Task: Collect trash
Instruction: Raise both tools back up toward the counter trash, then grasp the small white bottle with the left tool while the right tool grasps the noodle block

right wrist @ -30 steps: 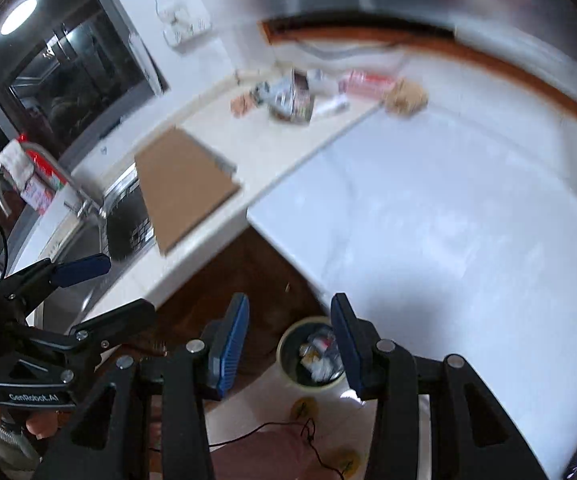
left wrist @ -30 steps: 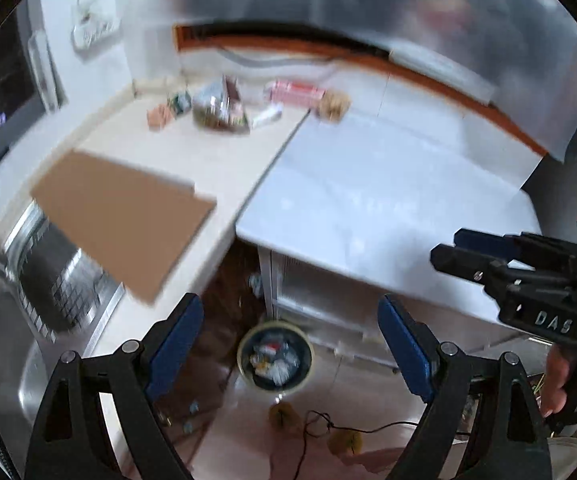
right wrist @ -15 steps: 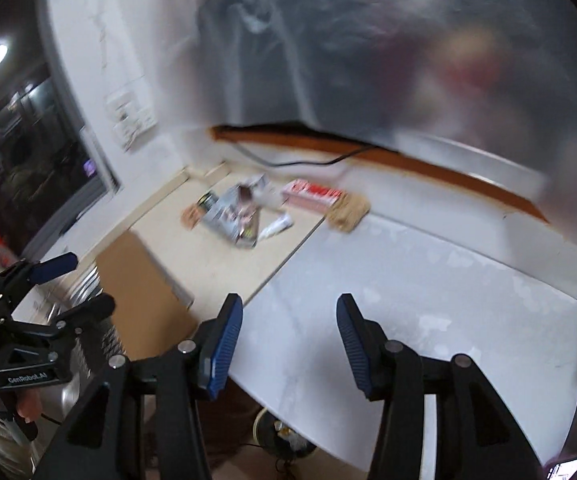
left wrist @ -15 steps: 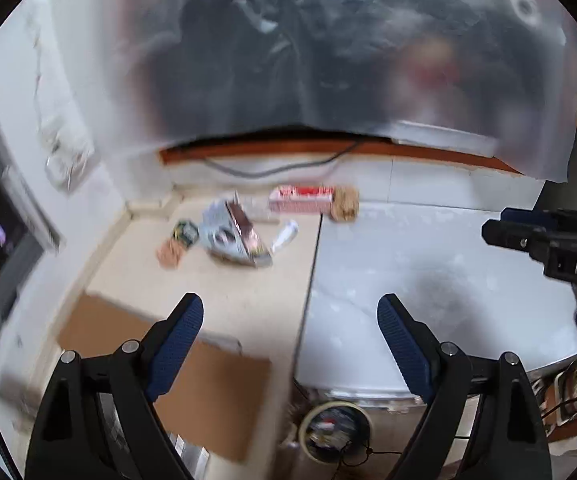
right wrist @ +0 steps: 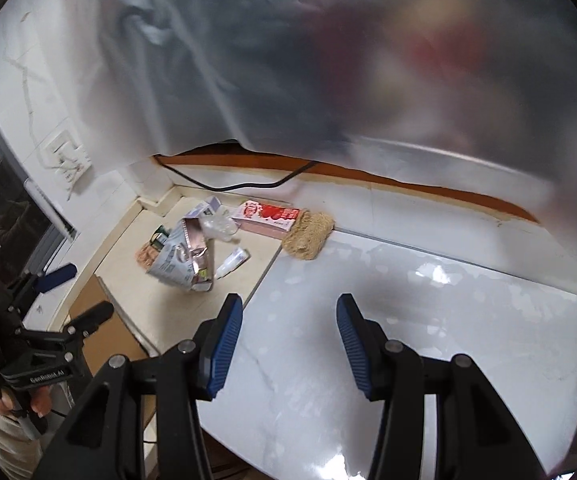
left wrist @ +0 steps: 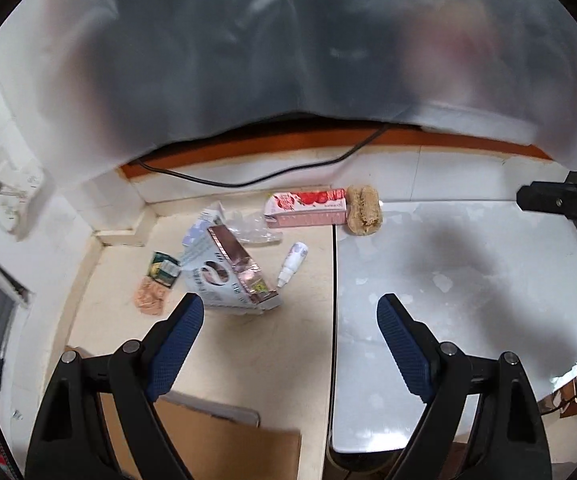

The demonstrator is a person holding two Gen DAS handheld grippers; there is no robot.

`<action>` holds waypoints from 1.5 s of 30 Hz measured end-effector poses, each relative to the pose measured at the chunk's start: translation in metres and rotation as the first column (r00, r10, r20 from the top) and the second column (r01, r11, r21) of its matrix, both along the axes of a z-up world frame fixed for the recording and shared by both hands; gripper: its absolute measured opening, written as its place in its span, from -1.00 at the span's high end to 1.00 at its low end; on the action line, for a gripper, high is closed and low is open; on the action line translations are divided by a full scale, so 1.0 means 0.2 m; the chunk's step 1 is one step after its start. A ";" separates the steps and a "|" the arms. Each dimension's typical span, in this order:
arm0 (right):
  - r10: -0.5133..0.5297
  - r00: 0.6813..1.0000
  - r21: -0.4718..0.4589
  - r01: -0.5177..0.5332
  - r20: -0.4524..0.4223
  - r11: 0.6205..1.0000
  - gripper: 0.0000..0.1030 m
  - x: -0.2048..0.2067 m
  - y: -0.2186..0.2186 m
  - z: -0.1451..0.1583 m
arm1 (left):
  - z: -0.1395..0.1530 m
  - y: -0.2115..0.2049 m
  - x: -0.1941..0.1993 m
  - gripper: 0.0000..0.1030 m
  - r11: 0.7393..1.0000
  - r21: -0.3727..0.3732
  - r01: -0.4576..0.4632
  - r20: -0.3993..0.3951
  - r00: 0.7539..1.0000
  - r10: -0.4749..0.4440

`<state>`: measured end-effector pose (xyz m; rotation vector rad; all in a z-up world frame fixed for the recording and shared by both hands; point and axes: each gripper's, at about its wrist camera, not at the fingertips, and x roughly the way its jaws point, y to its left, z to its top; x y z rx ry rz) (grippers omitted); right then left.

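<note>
Left tongs (left wrist: 290,322) and right tongs (right wrist: 290,322) both spread wide, holding nothing

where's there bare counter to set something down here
The white marble top right of the seam is bare from the brown scrubber forward. On the beige counter, a free strip lies between the torn carton and cardboard sheet. The back corner is crowded.

Right gripper (right wrist: 289,336), fingers (right wrist: 224,340) apart, hangs over white counter (right wrist: 428,320); trash pile (right wrist: 192,248) beyond
</note>
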<state>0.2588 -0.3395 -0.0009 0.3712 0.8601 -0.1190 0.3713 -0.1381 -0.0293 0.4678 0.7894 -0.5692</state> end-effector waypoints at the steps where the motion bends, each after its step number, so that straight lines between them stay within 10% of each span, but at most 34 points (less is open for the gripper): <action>1: -0.004 1.000 0.020 0.004 -0.010 1.000 0.04 0.06 -0.03 -0.04 | -0.05 -0.04 0.05 -0.57 1.000 0.014 0.001 -0.019 1.000 0.000; 21: -0.007 0.980 0.183 0.044 -0.198 0.982 0.04 1.02 -0.22 -0.90 | -0.80 -0.47 0.82 -0.19 0.984 0.154 -0.092 -0.276 0.952 0.132; 29: 0.019 0.988 0.173 0.008 -0.155 0.985 0.22 1.01 -0.20 -0.93 | -0.93 -0.47 0.86 0.51 0.976 0.193 -0.097 -0.336 0.928 0.159; 45: 0.067 0.989 0.156 -0.046 -0.132 0.987 0.46 0.56 0.01 -0.82 | -0.72 -0.42 0.49 0.54 0.989 0.120 -0.091 -0.349 0.928 0.128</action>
